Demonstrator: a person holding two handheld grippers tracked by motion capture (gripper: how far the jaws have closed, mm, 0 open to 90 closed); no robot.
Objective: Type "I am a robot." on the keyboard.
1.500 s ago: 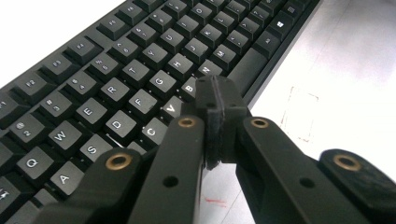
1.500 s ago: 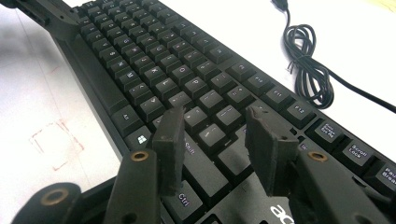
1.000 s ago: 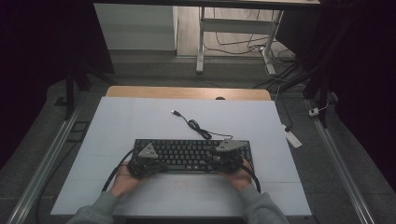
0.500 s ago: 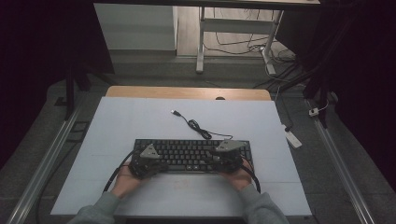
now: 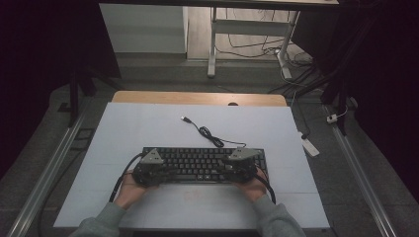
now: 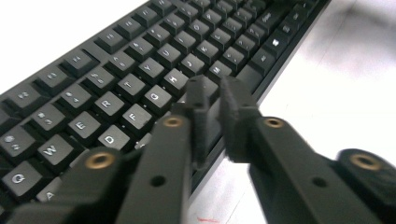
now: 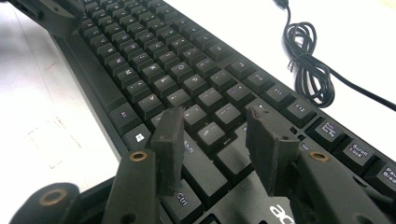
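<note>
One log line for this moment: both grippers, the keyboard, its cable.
left gripper: narrow gap, just opening, over keys | right gripper: open over keys | keyboard: flat on table | cable: loose, unplugged

the keyboard under my left claw has legends i can actually read: q, w, e, r in one row, d and f below them, a at the near edge, then t, y, h further along. number keys on the far row are too blurry to call. over my right claw the same keyboard shows f12 on the far row, f10-ish keys beside it too soft to read, "scroll lock" to the right of that, a windows logo key, "shift", "ctrl", "alt", and the start of "ac" printed on the case at the near right corner.
</note>
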